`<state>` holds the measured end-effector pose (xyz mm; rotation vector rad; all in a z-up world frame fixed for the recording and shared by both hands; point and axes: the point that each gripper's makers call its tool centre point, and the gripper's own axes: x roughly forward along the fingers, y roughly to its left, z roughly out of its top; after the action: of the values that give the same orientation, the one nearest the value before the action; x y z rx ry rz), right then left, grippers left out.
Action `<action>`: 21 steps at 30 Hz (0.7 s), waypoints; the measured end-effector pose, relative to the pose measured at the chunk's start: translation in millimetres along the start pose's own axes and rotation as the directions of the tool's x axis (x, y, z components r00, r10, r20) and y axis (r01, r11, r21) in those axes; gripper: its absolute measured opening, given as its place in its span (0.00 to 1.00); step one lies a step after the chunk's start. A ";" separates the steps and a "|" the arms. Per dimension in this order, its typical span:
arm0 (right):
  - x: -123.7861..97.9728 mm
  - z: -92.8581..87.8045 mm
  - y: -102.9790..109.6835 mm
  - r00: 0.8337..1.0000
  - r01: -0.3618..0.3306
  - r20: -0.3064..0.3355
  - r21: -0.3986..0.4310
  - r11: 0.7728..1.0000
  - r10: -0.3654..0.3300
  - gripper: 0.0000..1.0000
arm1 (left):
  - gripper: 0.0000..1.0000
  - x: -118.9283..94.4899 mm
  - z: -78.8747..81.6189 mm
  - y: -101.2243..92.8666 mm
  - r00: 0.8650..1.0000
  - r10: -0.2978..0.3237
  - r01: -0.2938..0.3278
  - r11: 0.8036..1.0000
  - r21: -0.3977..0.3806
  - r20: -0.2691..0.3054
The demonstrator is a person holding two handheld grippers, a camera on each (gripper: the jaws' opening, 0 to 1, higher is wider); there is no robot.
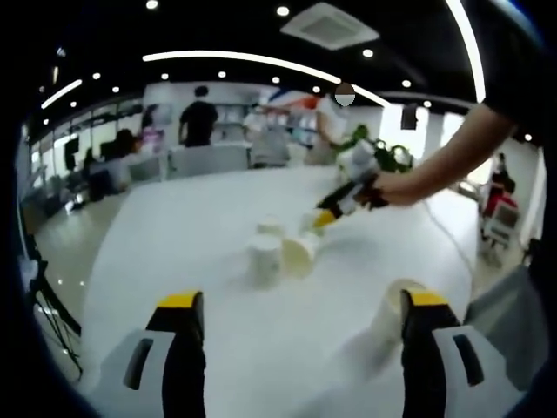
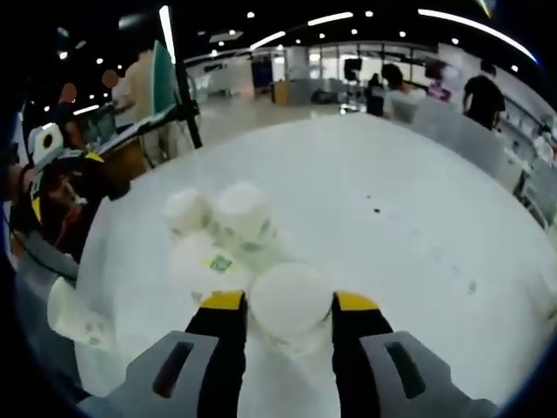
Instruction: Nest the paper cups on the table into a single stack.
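Your right gripper (image 2: pixel 289 305) clamps one upside-down cup (image 2: pixel 290 305) on the white table (image 2: pixel 409 200). Just beyond that cup stand three more cups (image 2: pixel 222 231), bunched and touching. Your left gripper (image 1: pixel 301 306) is spread, grasping nothing; another cup (image 1: pixel 389 315) lies beside its right jaw.

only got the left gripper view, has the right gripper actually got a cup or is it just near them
Observer: In the right gripper view, the right gripper has a jaw against each side of one paper cup.
Operator: ok whats just past that cup
Observer: Three more cups huddle just beyond it; the nearest cup carries a small green print, with two plain cups behind it.
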<state>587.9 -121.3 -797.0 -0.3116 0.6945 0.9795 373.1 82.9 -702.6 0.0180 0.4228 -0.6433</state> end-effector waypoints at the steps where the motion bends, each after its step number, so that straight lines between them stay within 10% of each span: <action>1: -0.2 -0.3 -0.5 1.000 0.001 -0.002 -0.002 1.000 -0.001 0.35 | 0.92 -0.7 -1.0 1.4 1.000 0.002 -0.002 1.000 -0.003 -0.001; 21: -46.6 -15.1 -4.9 0.999 0.038 -0.013 0.024 0.999 -0.038 0.34 | 0.91 -4.9 1.9 0.0 1.000 0.003 -0.003 1.000 0.021 -0.004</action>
<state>569.0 -162.5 -777.5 -0.3086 0.7093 0.9330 370.3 85.5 -698.9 0.0395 0.4196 -0.6446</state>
